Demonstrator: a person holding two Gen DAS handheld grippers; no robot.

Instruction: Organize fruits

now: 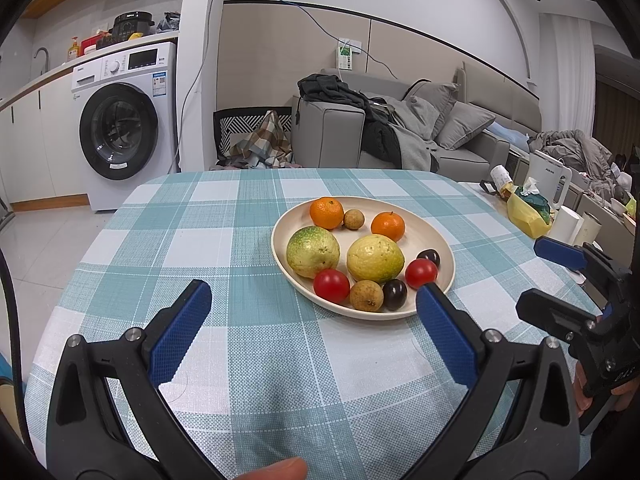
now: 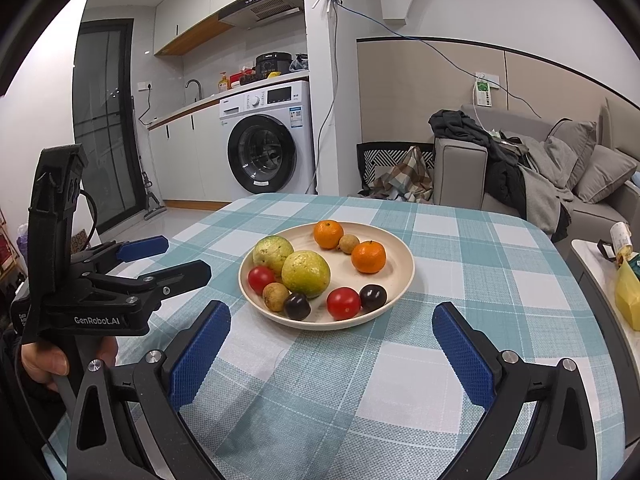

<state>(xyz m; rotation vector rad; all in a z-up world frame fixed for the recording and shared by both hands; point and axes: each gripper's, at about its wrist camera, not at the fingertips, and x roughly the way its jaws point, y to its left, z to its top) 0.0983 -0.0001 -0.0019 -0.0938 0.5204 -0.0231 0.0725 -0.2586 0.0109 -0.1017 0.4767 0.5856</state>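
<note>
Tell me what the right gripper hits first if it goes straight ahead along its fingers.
Probably the plate of fruit: its near rim lies centred ahead of the open right gripper, with only tablecloth between. Depth is unclear; a level path might instead reach the tomato first.

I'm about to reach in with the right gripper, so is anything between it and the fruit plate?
Nothing visible. The right gripper is open, and only bare checked tablecloth lies between it and the plate. The left gripper is off to the side, clear of that path.
</note>
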